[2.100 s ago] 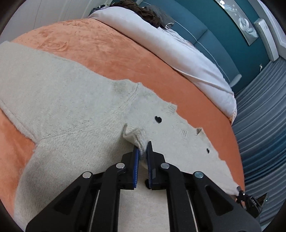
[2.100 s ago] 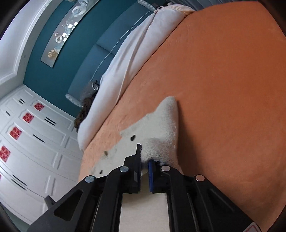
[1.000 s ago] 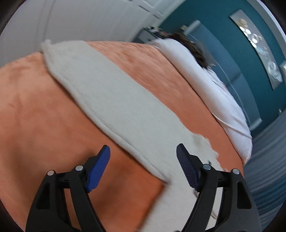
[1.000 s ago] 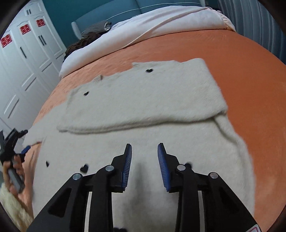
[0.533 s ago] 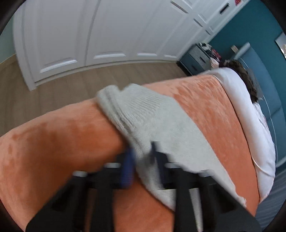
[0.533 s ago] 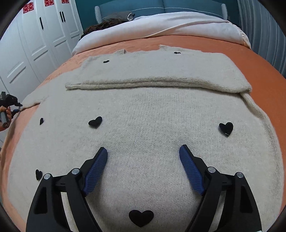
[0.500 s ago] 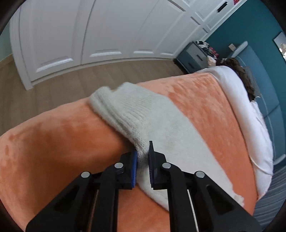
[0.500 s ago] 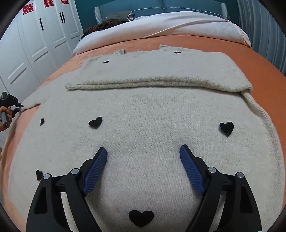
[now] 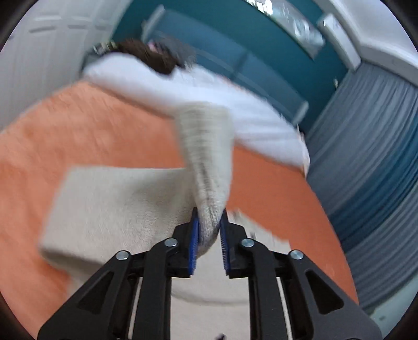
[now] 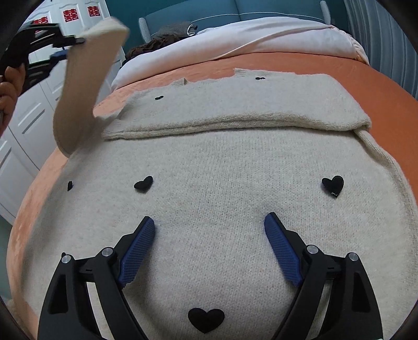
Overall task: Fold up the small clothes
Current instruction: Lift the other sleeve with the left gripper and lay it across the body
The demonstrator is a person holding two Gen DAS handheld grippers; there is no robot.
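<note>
A cream knitted sweater (image 10: 222, 167) with black hearts lies flat on the orange bedspread (image 10: 365, 78). Its right sleeve (image 10: 235, 109) lies folded across the chest. My left gripper (image 9: 208, 225) is shut on the left sleeve (image 9: 206, 157) and holds it lifted in the air; in the right wrist view that sleeve (image 10: 86, 86) hangs up at the left with the left gripper (image 10: 66, 47) on its cuff. My right gripper (image 10: 209, 225) is open and empty, low over the sweater's body.
A white duvet (image 10: 248, 39) with dark clothes (image 10: 154, 43) on it lies at the head of the bed, against a teal headboard (image 10: 222, 10). White wardrobes (image 10: 23, 125) stand left of the bed, grey curtains (image 9: 378, 157) right.
My left gripper shut on the left sleeve's cuff at the bed's left edge and has lifted it up and over toward the sweater's body. My right gripper has stayed open in place.
</note>
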